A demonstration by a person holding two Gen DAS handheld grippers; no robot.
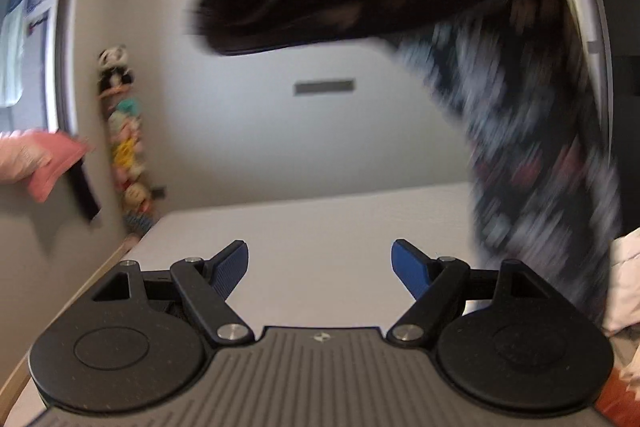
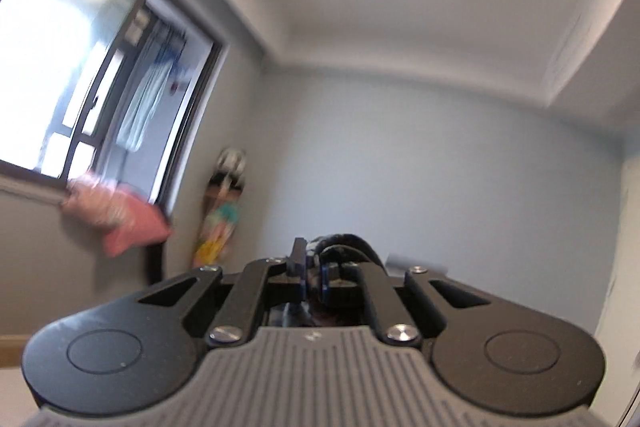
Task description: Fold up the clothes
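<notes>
1. The left hand-held gripper (image 1: 320, 267) has its blue-padded jaws spread wide, nothing between them, above the white bed (image 1: 320, 227).
2. A dark patterned garment (image 1: 520, 115), blurred, hangs above the bed on the right.
3. A column of plush toys (image 1: 124, 135) hangs on the wall beyond the bed's far left corner.
4. A pink cushion (image 1: 52, 159) shows left of the toys.

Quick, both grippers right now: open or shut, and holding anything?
Left gripper: open, nothing between the blue pads.
Right gripper: shut on a dark patterned garment, which hangs lifted above the white bed.
</notes>
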